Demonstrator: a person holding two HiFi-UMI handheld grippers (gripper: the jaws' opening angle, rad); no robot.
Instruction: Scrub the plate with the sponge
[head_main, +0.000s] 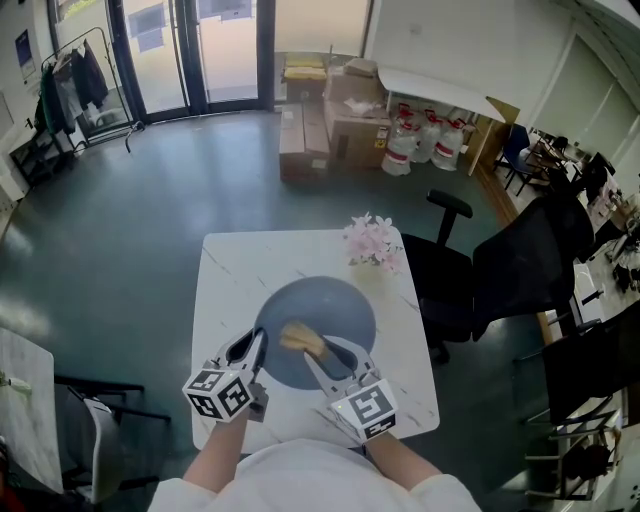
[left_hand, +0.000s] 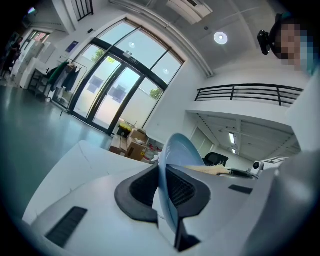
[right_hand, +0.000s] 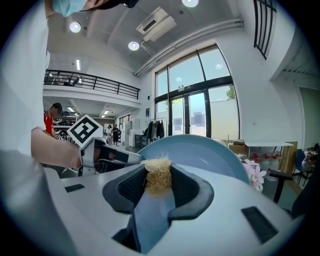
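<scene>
Plate (head_main: 335, 300), round and blue-grey, lies on the white table (head_main: 225, 270) directly ahead of both grippers in the head view. The left gripper (head_main: 256, 342) has its jaws at the plate's near-left rim. The right gripper (head_main: 335, 355) reaches over the plate's near part, with the tan sponge (head_main: 300, 339) at its tips. Pink flowers (head_main: 372, 242) stand beyond the plate's far rim.

Left gripper view: the left gripper (left_hand: 162, 187) is almost fully closed, its pads clamped on the plate (left_hand: 176, 149), whose rim runs edge-on between them and extends ahead.

Right gripper view: the right gripper (right_hand: 158, 189) is closed on the fibrous sponge (right_hand: 158, 175), pinched between the pads at the tips. The plate (right_hand: 205, 152) fills the area just ahead; contact between sponge and plate cannot be confirmed. The left gripper (right_hand: 107, 156) shows to the left, at the plate's rim.
</scene>
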